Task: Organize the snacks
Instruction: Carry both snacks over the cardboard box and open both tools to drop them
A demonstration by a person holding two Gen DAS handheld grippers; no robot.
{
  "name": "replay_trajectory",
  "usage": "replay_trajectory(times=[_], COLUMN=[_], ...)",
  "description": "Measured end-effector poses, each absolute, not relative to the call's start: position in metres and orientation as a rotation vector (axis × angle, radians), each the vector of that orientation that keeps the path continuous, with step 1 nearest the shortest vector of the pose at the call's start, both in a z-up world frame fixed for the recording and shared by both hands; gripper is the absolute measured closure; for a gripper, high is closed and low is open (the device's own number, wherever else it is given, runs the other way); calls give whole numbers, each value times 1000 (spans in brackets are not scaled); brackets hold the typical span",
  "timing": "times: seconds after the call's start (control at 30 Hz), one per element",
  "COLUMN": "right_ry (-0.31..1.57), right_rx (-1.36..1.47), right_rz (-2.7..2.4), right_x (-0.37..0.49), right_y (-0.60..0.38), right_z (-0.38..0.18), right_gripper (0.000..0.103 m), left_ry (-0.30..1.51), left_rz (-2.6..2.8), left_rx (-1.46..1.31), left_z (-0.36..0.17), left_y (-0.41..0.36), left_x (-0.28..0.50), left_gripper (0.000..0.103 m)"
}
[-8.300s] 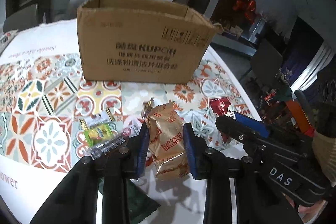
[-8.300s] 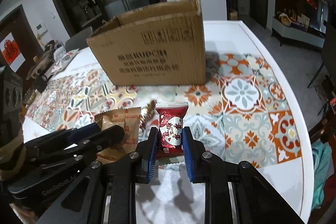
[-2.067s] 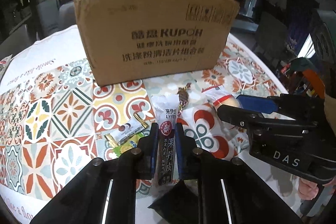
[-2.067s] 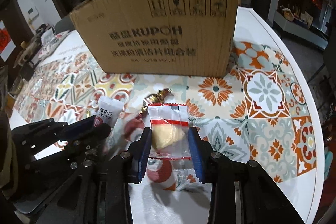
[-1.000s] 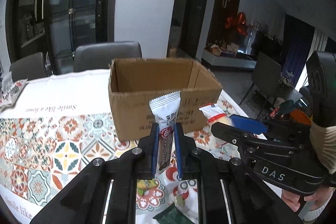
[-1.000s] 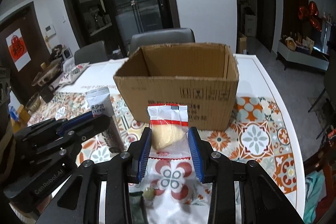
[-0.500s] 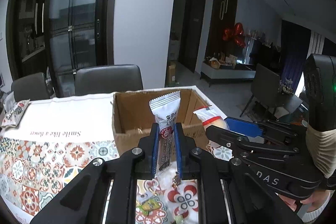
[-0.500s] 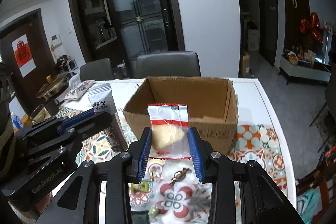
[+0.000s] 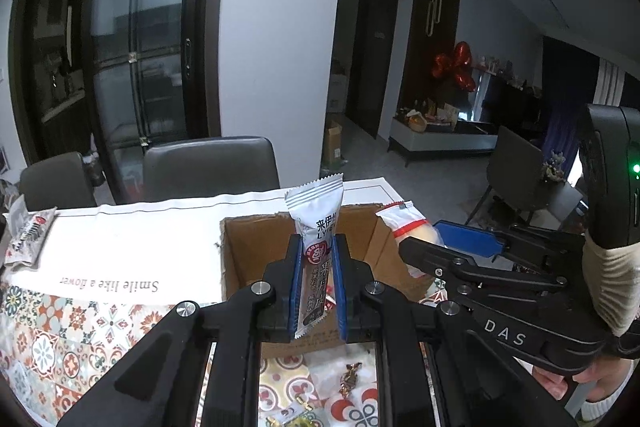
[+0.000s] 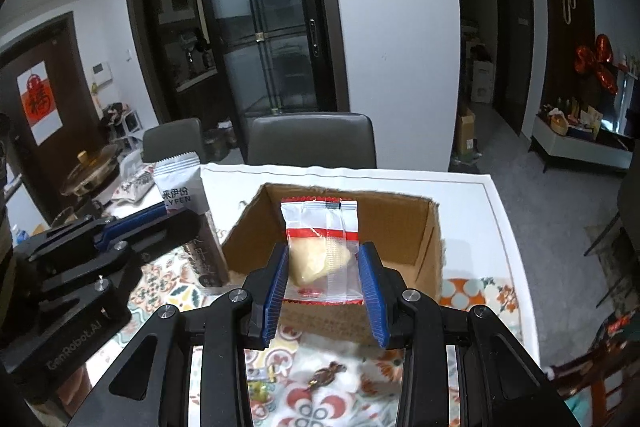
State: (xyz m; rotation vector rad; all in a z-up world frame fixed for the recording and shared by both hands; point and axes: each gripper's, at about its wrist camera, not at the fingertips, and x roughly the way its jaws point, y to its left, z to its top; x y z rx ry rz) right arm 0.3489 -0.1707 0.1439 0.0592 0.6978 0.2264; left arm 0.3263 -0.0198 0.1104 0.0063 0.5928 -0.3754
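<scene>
An open cardboard box (image 9: 248, 267) (image 10: 404, 223) stands on the patterned tablecloth. My left gripper (image 9: 317, 259) is shut on a slim white and dark snack packet (image 9: 318, 227), held upright above the box's near wall. That packet (image 10: 180, 191) also shows at the left of the right wrist view. My right gripper (image 10: 324, 267) is shut on a clear packet with a red stripe and a pale pastry (image 10: 320, 247), held over the box's front edge. This pastry packet (image 9: 404, 223) appears beside the right gripper's fingers (image 9: 452, 259) in the left wrist view.
Small wrapped candies (image 10: 324, 375) (image 9: 348, 379) lie on the cloth below the grippers. A snack bag (image 9: 28, 231) rests at the table's far left. Two grey chairs (image 10: 312, 139) stand behind the table. A person's hand (image 9: 592, 383) holds the right gripper's handle.
Both grippers have risen and moved forward with their packets. The box now sits lower in both views, with its open inside showing.
</scene>
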Motion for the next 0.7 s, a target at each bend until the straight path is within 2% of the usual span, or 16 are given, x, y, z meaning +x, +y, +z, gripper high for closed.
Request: replay_trajectory(times=[0.57,0.6,0.67,0.7], right_ry=[795,797,789,786], right_rx=[44,46,39,33], right_rz=[197,192,162,144], right_x=[405,407,410,410], right_y=[-180,-182,-182,-182], right_z=[119,117,115,114], right_gripper=[66,66,63,58], left_ry=[726,725,722,719], left_rz=[-305,-290,-260,-252], left_rx=[34,44,58,52], left_z=[83,82,82,82], left_y=[-36,-36,-36,-34], left_x=[395,398,397,395], left_gripper=[87,85,63,60])
